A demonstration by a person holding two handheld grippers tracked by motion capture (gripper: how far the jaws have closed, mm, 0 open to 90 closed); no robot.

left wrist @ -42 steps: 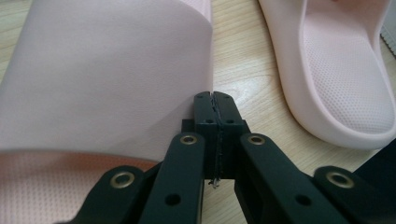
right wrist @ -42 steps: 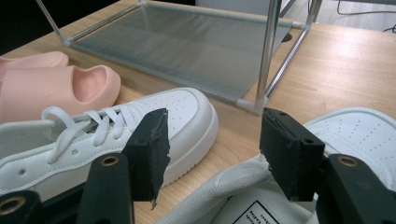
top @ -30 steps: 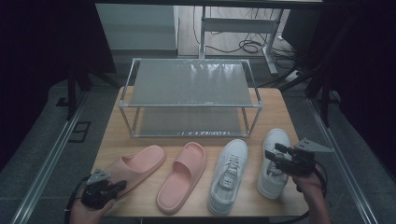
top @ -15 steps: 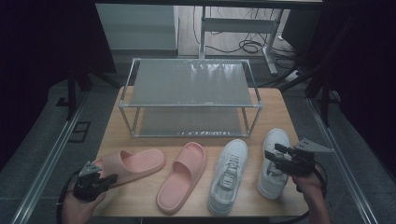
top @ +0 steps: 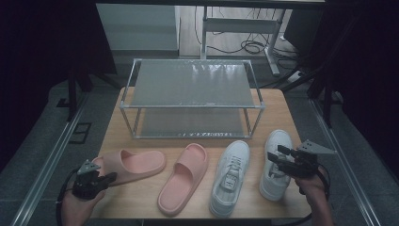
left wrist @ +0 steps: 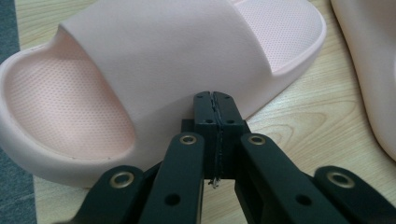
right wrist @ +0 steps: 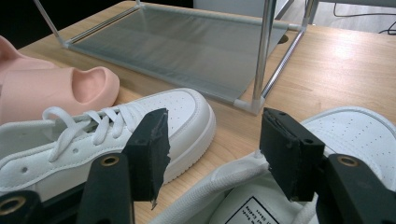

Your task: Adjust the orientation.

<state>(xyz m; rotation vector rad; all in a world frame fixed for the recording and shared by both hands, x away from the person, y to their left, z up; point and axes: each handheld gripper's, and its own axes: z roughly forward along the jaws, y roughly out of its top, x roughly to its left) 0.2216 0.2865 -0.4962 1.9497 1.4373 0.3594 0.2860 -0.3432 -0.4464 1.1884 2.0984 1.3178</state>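
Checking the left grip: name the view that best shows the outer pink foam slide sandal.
Left gripper view: the outer pink foam slide sandal looms close beyond shut jaws. High view shows it whole but small; right gripper view can't be matched to it.

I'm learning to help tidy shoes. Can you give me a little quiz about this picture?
1. How many shoes lie on the table?
2. True or false: the left hand-held gripper has its jaws wide open.
3. Which shoe is the right hand-held gripper over: A pink slide, B white sneaker?

Key: 1. Four: two pink slides, two white sneakers. 2. False, they are shut. 3. B.
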